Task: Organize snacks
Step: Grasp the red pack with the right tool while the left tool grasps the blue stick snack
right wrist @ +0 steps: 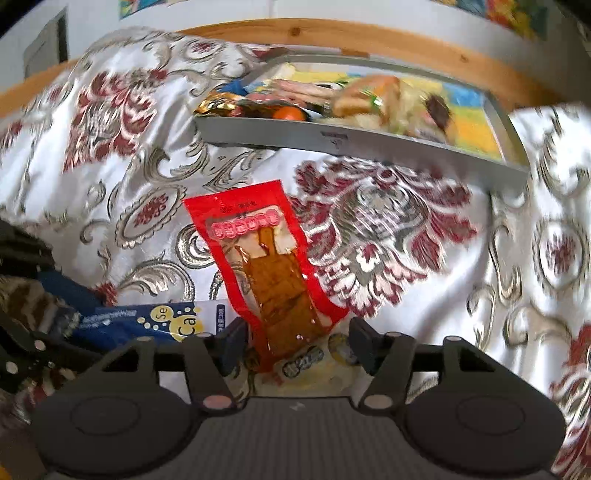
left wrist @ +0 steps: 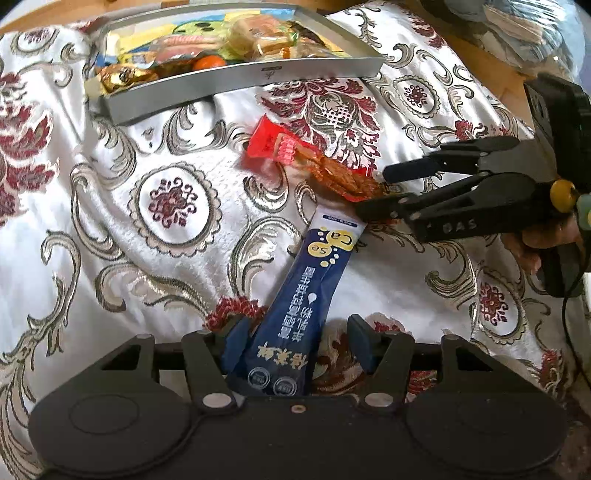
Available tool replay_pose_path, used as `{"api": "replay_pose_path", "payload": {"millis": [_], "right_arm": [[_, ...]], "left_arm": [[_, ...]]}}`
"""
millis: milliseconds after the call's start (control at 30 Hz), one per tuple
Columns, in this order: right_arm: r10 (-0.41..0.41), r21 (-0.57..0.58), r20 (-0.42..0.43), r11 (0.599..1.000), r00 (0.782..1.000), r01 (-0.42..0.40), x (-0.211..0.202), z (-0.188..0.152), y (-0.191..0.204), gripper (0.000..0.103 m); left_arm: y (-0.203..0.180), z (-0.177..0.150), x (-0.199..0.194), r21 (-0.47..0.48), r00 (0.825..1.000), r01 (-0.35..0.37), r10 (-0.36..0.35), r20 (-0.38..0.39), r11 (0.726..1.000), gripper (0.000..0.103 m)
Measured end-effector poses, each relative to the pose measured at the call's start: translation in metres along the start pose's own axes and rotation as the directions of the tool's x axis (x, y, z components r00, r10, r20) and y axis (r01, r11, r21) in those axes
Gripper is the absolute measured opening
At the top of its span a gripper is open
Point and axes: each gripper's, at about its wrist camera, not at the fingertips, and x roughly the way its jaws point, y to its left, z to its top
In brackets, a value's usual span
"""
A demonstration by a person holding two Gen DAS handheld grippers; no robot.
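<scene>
A red packet of brown dried-tofu strips [left wrist: 314, 162] [right wrist: 269, 266] is off the cloth, its near end spanning my right gripper [left wrist: 388, 190] [right wrist: 297, 332], which is shut on it across its width. A dark blue stick sachet [left wrist: 306, 295] [right wrist: 147, 323] with yellow dots lies lengthwise between the fingers of my left gripper [left wrist: 299, 343]. That gripper is open: the sachet rests against the left finger, with cloth showing before the right one. The grey snack tray [left wrist: 240, 79] [right wrist: 332, 138] sits at the back, filled with several wrapped snacks and an orange.
Everything rests on a rumpled white cloth with red and silver patterns [left wrist: 110, 221]. A pale yellow packet [right wrist: 314, 363] lies under my right gripper. A hand [left wrist: 535, 243] holds the right gripper's handle. A wooden rail [right wrist: 332, 33] runs behind the tray.
</scene>
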Motion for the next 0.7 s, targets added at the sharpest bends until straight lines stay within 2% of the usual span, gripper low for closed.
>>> {"api": "replay_pose_path", "payload": {"millis": [100, 267, 367, 467, 533, 600, 700], "right_arm": [[-0.006, -0.054, 0.016, 0.999, 1.0, 0.006, 0.005, 0.004, 0.007, 0.079], [0.03, -0.067, 0.015, 0.997, 0.999, -0.029, 0.023, 0.012, 0.004, 0.085], [0.046, -0.035, 0.007, 0.998, 0.999, -0.045, 0.033, 0.015, -0.001, 0.087], [0.059, 0.035, 0.004, 0.998, 0.998, -0.059, 0.037, 0.015, -0.006, 0.085], [0.063, 0.037, 0.002, 0.997, 0.998, -0.063, 0.035, 0.014, -0.006, 0.08], [0.071, 0.029, -0.007, 0.997, 0.997, -0.07, 0.031, 0.013, -0.005, 0.074], [0.067, 0.019, -0.032, 0.998, 0.997, -0.066, 0.023, 0.012, -0.002, 0.066]], "left_arm": [[0.0, 0.004, 0.005, 0.018, 1.0, -0.005, 0.005, -0.003, 1.0, 0.065], [0.006, 0.013, 0.011, 0.003, 1.0, 0.009, -0.009, 0.006, 1.0, 0.065], [0.007, 0.016, 0.014, 0.005, 1.0, -0.004, 0.004, 0.013, 1.0, 0.065], [0.004, 0.017, 0.016, 0.017, 1.0, -0.021, 0.021, 0.017, 1.0, 0.066], [0.002, 0.017, 0.017, 0.025, 0.999, -0.031, 0.031, 0.015, 0.999, 0.064], [0.002, 0.017, 0.016, 0.022, 0.999, -0.052, 0.052, 0.011, 0.998, 0.054], [0.006, 0.018, 0.014, -0.015, 0.998, -0.057, 0.057, -0.003, 0.998, 0.047]]}}
